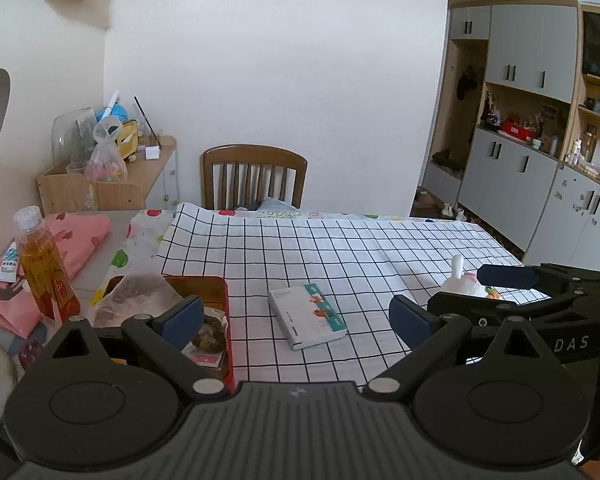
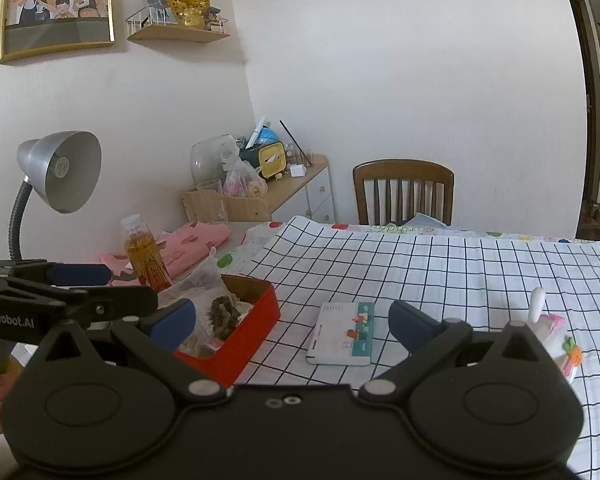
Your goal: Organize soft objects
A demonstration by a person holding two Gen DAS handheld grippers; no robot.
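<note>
Scrunchie (image 2: pixel 222 312) and clear bag (image 2: pixel 198 280) fill the red tin (image 2: pixel 252 330); both grippers' fingers (image 1: pixel 182 320) spread wide, empty.

Tin (image 2: pixel 256 320) left of tissue pack (image 2: pixel 341 334), plush toy (image 2: pixel 555 336) right, chair (image 2: pixel 403 192) behind table (image 2: pixel 459 264)

Black-checked white tablecloth (image 1: pixel 339 248), red tin (image 2: pixel 256 320), pink cloth (image 1: pixel 80 236)

Soft, even daylight, bright white wall (image 1: pixel 276 60) slightly washed out, faint shadows on the checked cloth (image 2: pixel 439 272), strong fisheye bending at edges, dark vignetted corners, sharp focus throughout
</note>
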